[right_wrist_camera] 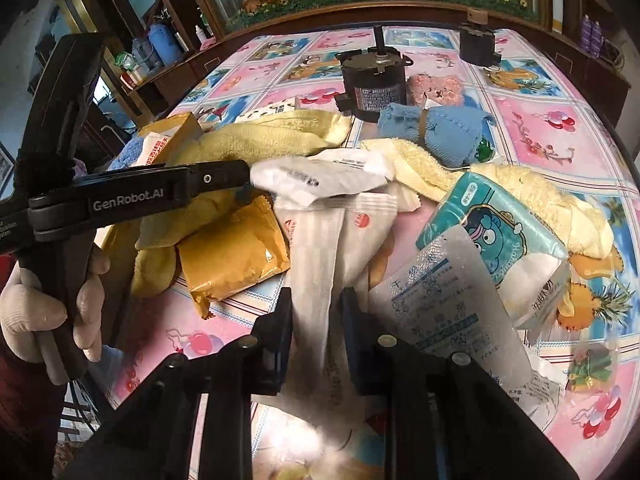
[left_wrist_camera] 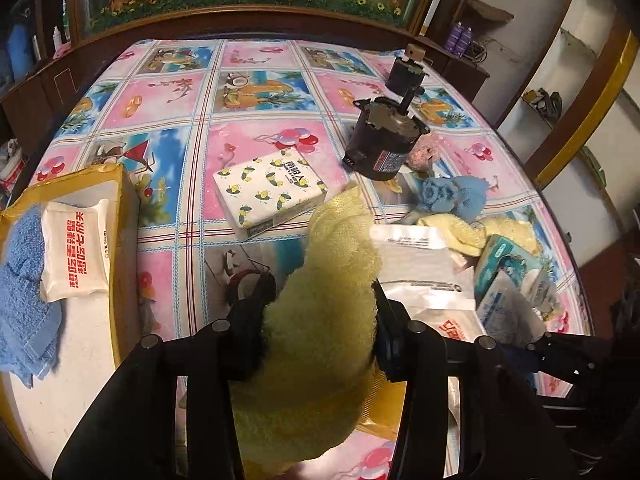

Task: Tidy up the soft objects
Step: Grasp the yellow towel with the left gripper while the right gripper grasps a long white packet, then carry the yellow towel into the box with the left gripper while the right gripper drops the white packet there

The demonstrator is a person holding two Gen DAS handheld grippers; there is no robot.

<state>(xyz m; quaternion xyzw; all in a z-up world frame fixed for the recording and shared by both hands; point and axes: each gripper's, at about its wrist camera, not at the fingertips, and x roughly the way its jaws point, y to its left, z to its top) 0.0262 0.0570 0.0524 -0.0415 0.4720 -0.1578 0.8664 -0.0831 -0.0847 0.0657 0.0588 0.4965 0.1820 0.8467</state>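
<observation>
My left gripper (left_wrist_camera: 318, 300) is shut on a yellow towel (left_wrist_camera: 324, 328), which bulges up between its fingers and hangs over the patterned tablecloth. In the right wrist view, my right gripper (right_wrist_camera: 316, 300) is shut on a long white packet (right_wrist_camera: 320, 248) in the heap of packets. A second pale yellow towel (right_wrist_camera: 520, 188), a blue knitted cloth (right_wrist_camera: 440, 132) and a pink plush bear (right_wrist_camera: 436, 90) lie beyond it. At the left, an open box (left_wrist_camera: 124, 200) holds a blue towel (left_wrist_camera: 20, 280) and a white packet (left_wrist_camera: 76, 252).
Two black motors (left_wrist_camera: 380, 140) (left_wrist_camera: 404, 72) stand on the table's right half. A lemon-print tissue pack (left_wrist_camera: 272, 188) lies mid-table and a teal tissue pack (right_wrist_camera: 492, 232) at the right. A brown padded envelope (right_wrist_camera: 236, 256) lies under the towel. A gloved hand (right_wrist_camera: 60, 312) grips the left tool.
</observation>
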